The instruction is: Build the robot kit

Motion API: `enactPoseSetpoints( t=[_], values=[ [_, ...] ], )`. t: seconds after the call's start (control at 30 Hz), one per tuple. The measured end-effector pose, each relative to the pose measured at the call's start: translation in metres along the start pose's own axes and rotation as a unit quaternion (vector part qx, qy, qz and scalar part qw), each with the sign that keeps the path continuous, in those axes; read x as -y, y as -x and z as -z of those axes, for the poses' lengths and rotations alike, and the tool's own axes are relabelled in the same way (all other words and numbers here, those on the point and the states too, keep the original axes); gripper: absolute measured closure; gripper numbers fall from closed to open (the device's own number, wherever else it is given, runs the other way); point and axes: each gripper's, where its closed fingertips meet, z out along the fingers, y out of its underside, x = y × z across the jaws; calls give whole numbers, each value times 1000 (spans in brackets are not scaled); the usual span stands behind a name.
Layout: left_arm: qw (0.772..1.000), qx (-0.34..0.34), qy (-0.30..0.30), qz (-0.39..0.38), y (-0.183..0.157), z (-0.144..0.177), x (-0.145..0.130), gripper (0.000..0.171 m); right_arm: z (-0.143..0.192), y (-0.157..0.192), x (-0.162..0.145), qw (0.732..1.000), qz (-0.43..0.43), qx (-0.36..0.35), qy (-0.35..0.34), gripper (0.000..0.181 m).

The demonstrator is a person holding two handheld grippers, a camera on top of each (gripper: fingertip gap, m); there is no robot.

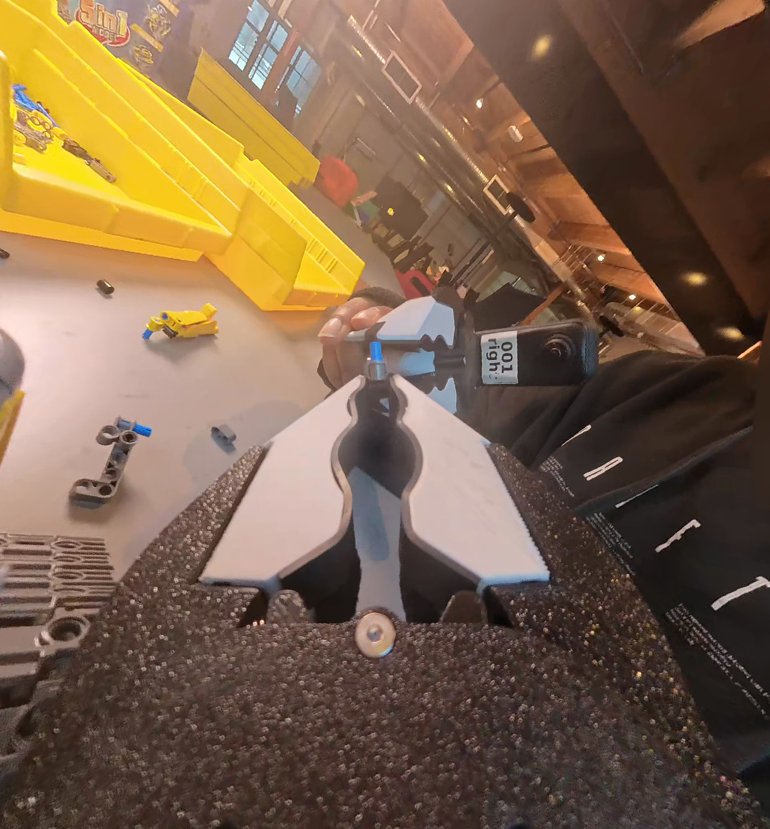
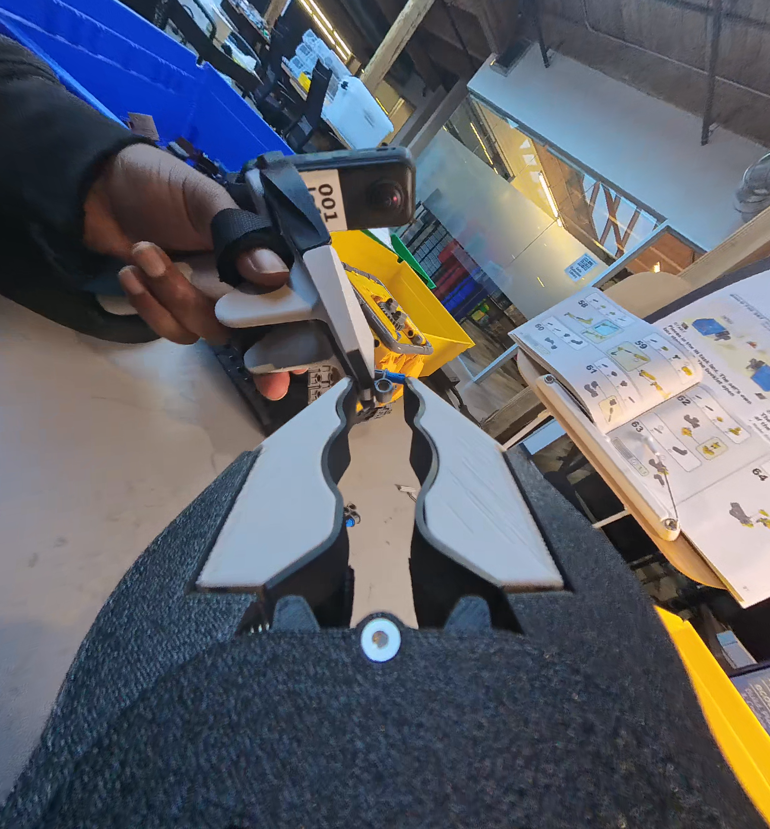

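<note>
Left tool [image 1: 376,381] pinches grey connector [image 1: 376,370].

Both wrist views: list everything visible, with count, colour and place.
table: one, grey, under everything
trays: at least two, yellow, table's far side
model: one, yellow, on table near trays
beam: one, grey with blue pin, on table
connector: one, grey, right of beam
booklet: one, white, open on stand
bin: blue, behind left hand
part: one, grey with blue pin, held
left gripper: grey jaws shut on part
right gripper: grey jaws open beside part
right hand: on right gripper
</note>
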Motion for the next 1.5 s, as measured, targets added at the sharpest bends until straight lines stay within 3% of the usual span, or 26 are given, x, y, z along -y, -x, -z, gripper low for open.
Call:
enactPoseSetpoints(
  t=[0.3, 0.37, 0.4, 0.53, 0.7, 0.8, 1.0, 1.13, 1.3, 1.5],
  values=[
    [985, 76, 91, -126, 9, 6, -21, 165, 9, 21, -7, 995, 45, 84, -5, 162],
    [967, 112, 120, -195, 15, 9, -25, 165, 11, 25, -13, 993, 31, 118, 3, 166],
    [953, 139, 138, -233, 22, 11, -28, 165, 14, 32, -14, 989, 26, 144, 2, 177],
    [911, 183, 215, -302, 36, 17, -45, 165, 13, 32, -18, 989, 18, 146, 8, 163],
    [897, 167, 253, -320, 36, 14, -62, 165, 15, 58, -29, 976, 22, 212, 34, 158],
    [883, 180, 272, -337, 41, 16, -68, 165, 18, 71, -31, 968, 13, 247, 37, 181],
    [892, 181, 260, -323, 42, 21, -62, 165, 15, 62, -33, 974, 0, 224, 40, 180],
    [890, 174, 269, -325, 41, 18, -68, 165, 13, 55, -29, 977, -20, 210, 32, 162],
    [891, 163, 270, -327, 37, 15, -71, 165, 12, 64, -31, 974, -16, 222, 36, 177],
    [908, 151, 244, -306, 32, 16, -63, 165, 13, 58, -31, 974, -38, 222, 35, 181]
  ],
)
